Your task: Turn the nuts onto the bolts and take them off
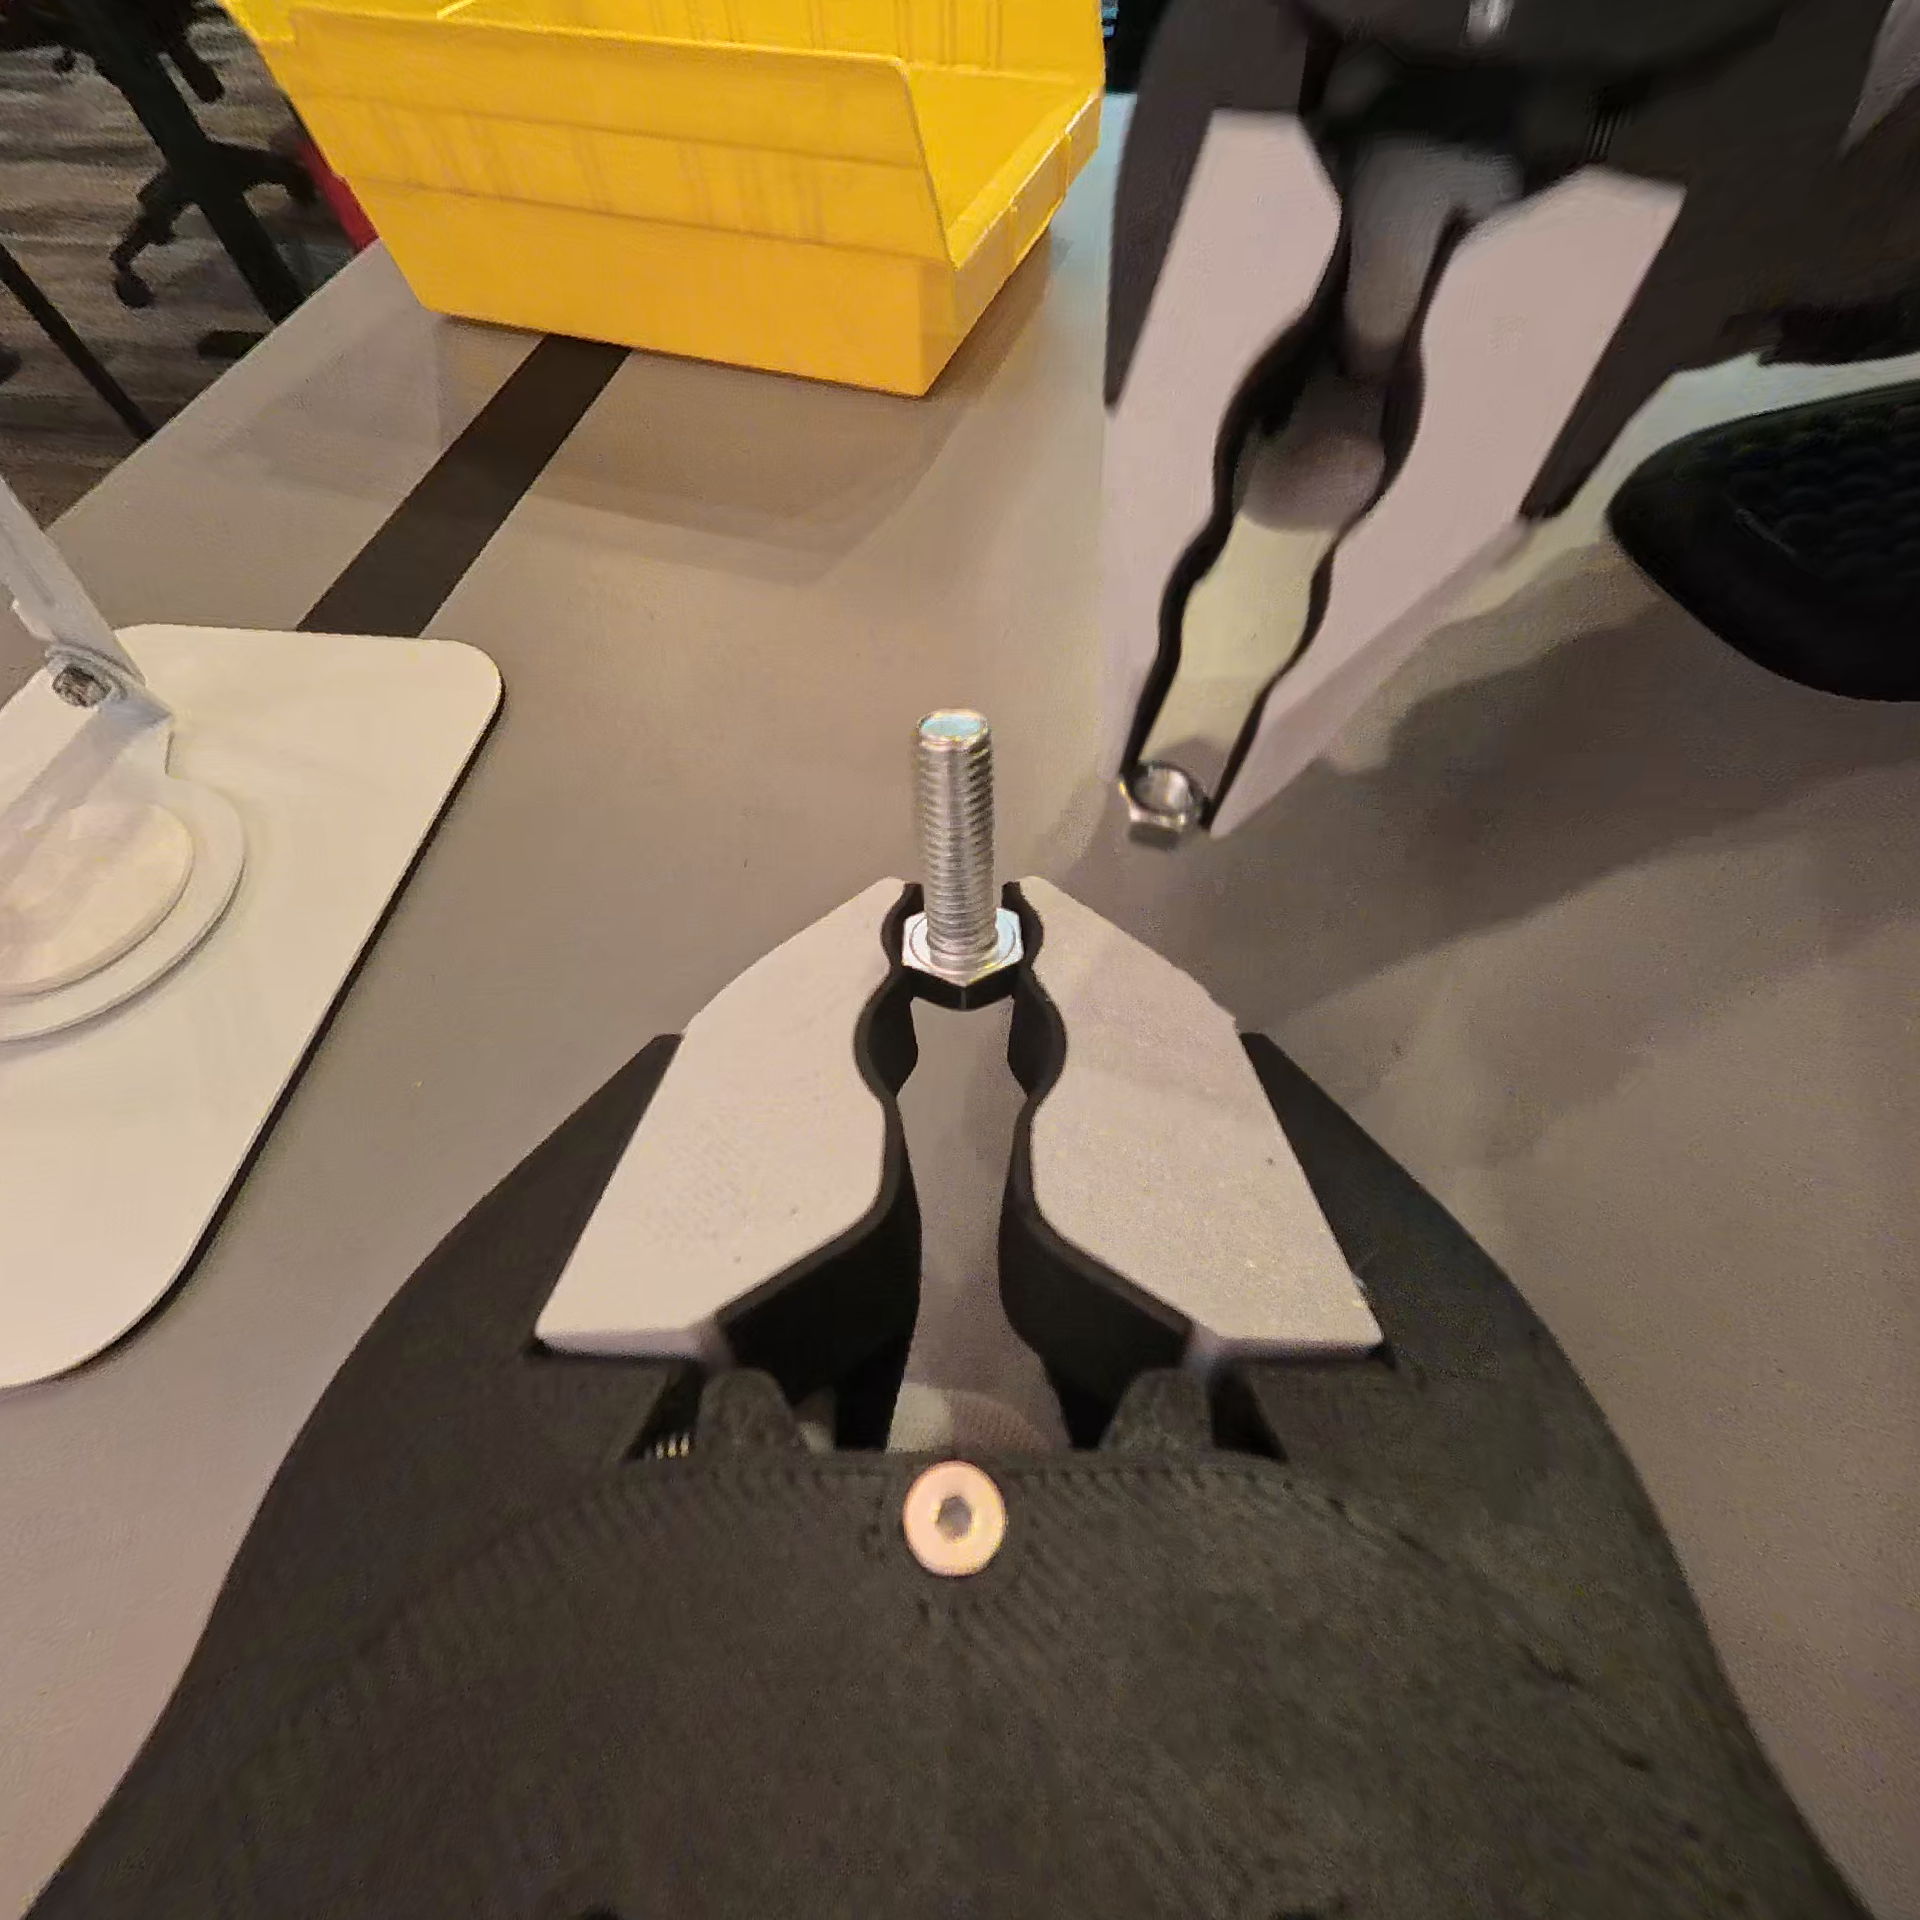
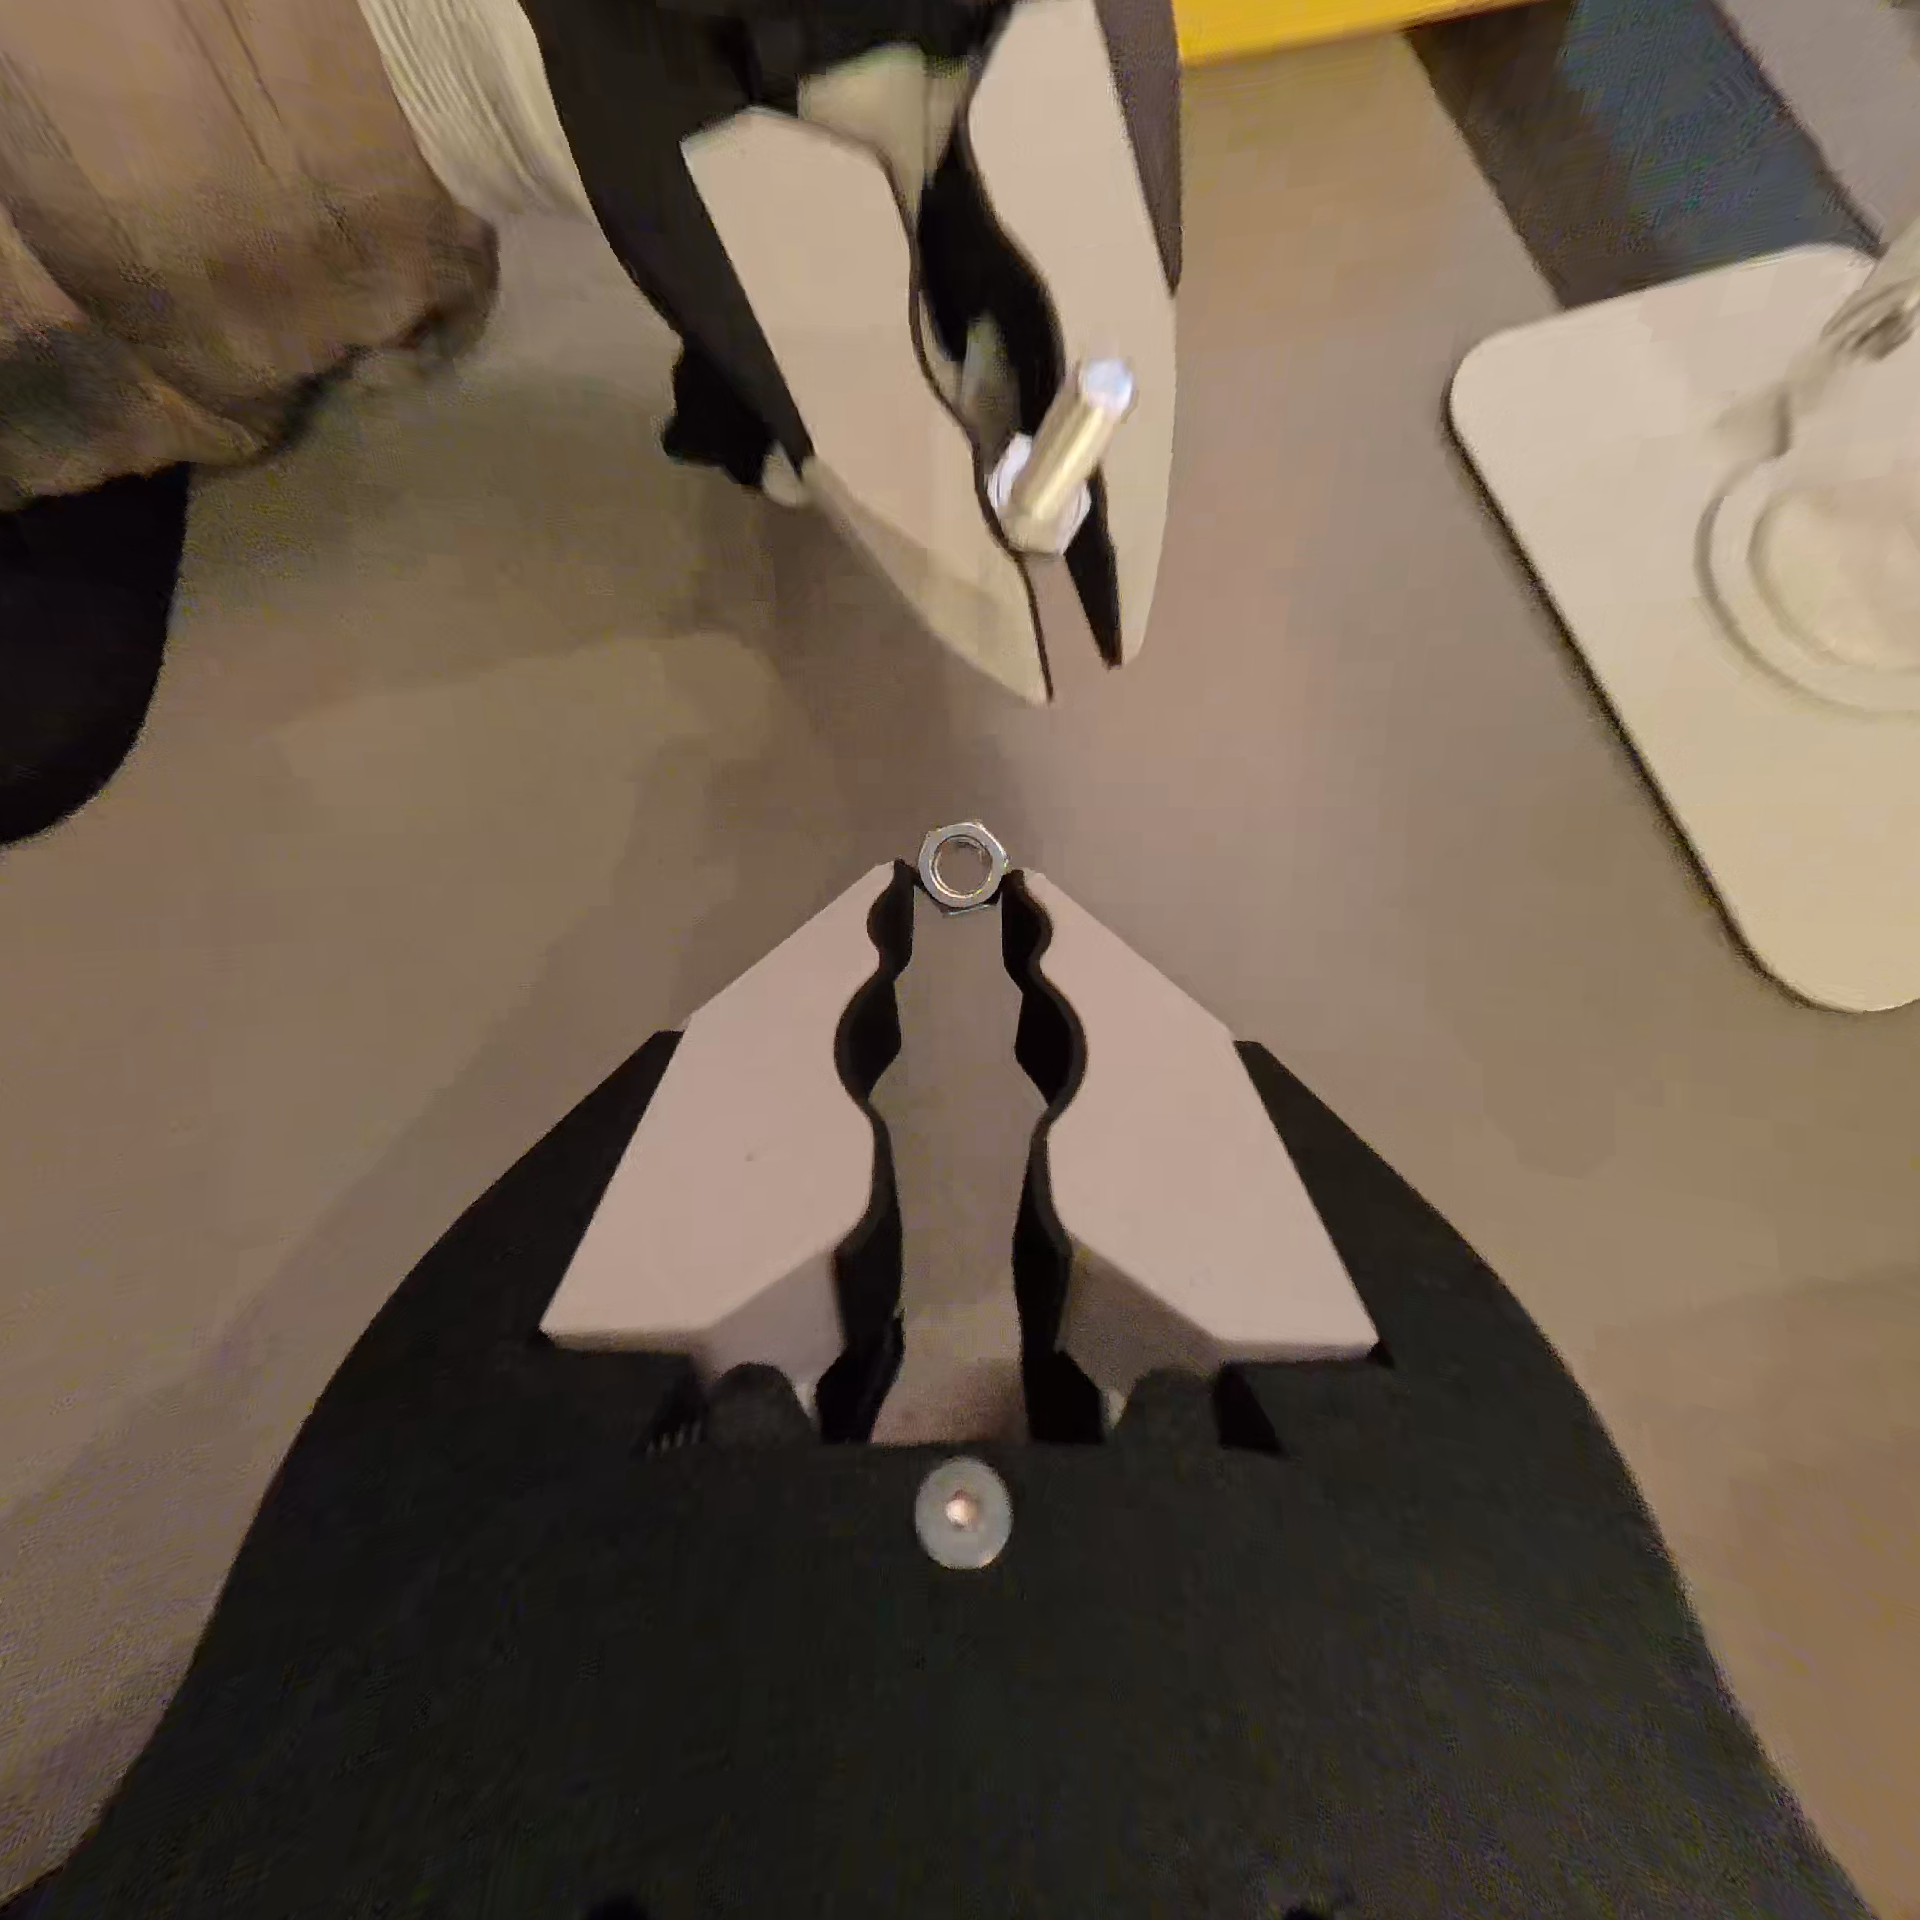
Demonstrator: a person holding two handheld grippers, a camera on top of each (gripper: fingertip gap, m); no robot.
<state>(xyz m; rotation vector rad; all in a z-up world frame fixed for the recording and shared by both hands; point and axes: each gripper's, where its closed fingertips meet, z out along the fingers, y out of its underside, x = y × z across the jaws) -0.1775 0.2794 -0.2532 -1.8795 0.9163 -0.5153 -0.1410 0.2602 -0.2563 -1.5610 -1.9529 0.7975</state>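
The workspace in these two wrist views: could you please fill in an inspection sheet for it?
Surface: grey table with a dark stripe.
Job's things: bolt held by its hex head, threads free; nut apart from it.
Clutter: yellow bin, white stand base, dark object at the table edge.
Grippers: left gripper shut on the bolt; right gripper shut on the nut.
Cables: nothing seen.
Surroundings: chair bases on carpet, blurred.
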